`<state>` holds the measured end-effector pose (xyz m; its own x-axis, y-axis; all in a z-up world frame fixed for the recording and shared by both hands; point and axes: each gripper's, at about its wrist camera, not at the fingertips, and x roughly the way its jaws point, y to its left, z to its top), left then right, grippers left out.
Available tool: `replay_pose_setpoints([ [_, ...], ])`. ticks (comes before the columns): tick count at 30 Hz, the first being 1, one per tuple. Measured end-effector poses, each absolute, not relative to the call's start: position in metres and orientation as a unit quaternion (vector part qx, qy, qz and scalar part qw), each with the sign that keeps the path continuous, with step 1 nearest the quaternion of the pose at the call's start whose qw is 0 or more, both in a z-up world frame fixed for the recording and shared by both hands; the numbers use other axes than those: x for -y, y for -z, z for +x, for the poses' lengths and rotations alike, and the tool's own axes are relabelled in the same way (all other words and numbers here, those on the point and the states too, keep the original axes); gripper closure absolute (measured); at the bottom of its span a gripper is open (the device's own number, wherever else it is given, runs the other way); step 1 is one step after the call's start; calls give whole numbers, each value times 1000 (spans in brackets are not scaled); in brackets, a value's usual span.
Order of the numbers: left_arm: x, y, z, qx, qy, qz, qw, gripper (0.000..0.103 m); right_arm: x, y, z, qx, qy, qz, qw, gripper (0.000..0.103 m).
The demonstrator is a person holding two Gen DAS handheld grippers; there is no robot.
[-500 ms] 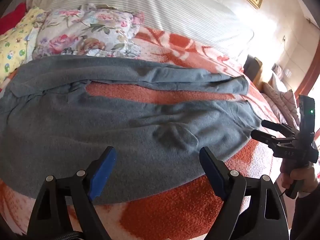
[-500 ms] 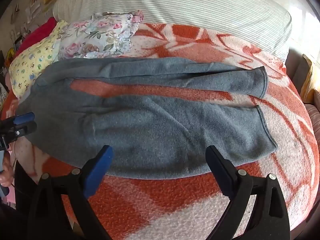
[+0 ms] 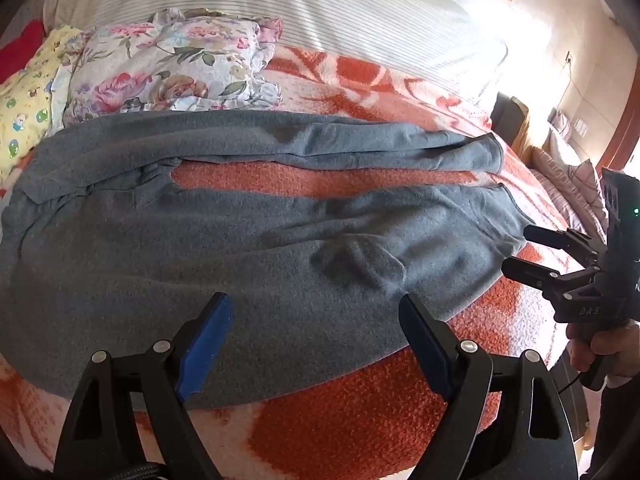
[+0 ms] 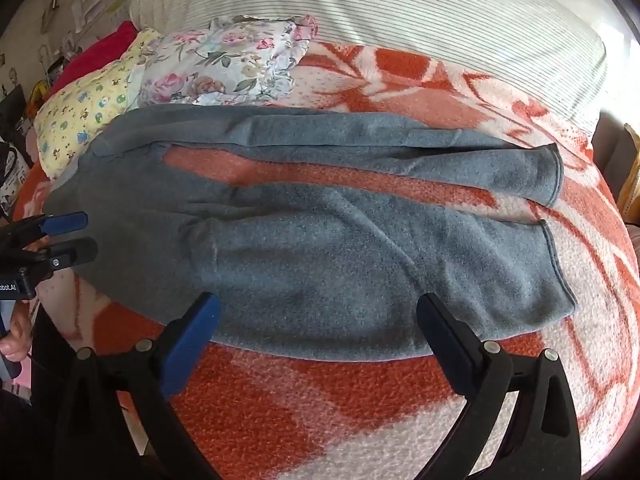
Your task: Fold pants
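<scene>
Grey fleece pants (image 3: 248, 256) lie spread flat across a bed, waist at the left, both legs running to the right with a strip of blanket showing between them. The same pants (image 4: 340, 248) fill the middle of the right wrist view. My left gripper (image 3: 314, 328) hovers open over the near edge of the near leg, nothing between its fingers. My right gripper (image 4: 320, 324) is open too, above the near leg's lower edge. In the left wrist view the right gripper (image 3: 520, 252) shows at the right, by the near leg's cuff. The left gripper (image 4: 80, 236) appears at the left of the right wrist view, near the waist.
An orange and white blanket (image 3: 360, 420) covers the bed. A floral pillow (image 3: 172, 68) and a yellow patterned pillow (image 4: 88, 112) lie behind the pants, with a striped white cover (image 4: 380, 12) beyond. A hand (image 3: 608, 348) grips the right tool's handle.
Both grippers have edged slightly forward and down toward the pants. The pants lie as before.
</scene>
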<state>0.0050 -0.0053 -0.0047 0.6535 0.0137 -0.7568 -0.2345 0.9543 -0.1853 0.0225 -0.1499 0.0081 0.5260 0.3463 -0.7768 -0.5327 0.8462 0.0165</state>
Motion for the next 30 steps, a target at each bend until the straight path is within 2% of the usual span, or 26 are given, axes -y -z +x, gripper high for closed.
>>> replay_pose_setpoints([
  [30, 7, 10, 7, -423, -64, -137, 893, 17, 148, -5, 19, -418, -261, -104, 864, 4],
])
